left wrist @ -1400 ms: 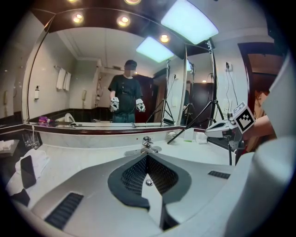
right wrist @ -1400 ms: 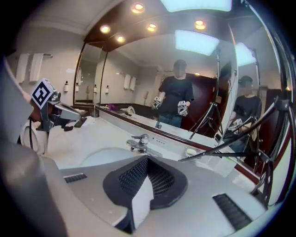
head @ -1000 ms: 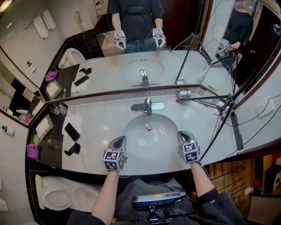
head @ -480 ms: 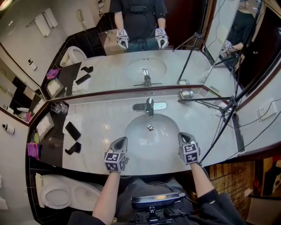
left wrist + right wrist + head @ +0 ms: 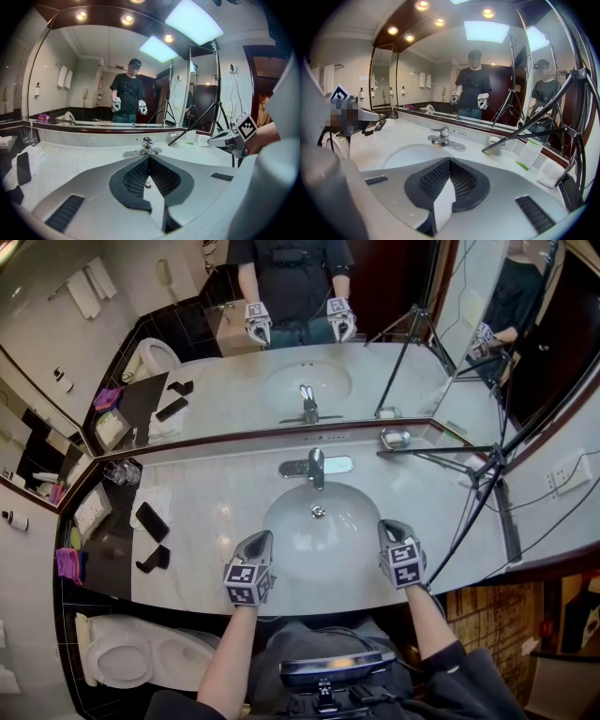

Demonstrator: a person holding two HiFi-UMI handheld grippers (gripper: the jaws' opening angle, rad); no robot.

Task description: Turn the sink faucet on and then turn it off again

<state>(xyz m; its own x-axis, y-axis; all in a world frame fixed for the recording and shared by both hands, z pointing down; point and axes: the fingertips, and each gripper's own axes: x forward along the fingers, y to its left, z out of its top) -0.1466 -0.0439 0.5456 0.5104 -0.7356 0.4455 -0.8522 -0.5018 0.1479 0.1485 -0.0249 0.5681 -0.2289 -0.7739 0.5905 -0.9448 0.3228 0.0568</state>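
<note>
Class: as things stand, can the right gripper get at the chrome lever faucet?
Probably yes: the shut right gripper hovers at the near rim, and only the white oval basin lies between it and the chrome lever faucet.

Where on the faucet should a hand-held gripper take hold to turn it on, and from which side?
Probably the lever handle on top of the faucet, coming from the basin side: it is the one narrow raised part, and the right hand-held gripper, now shut, faces it across the basin.
</note>
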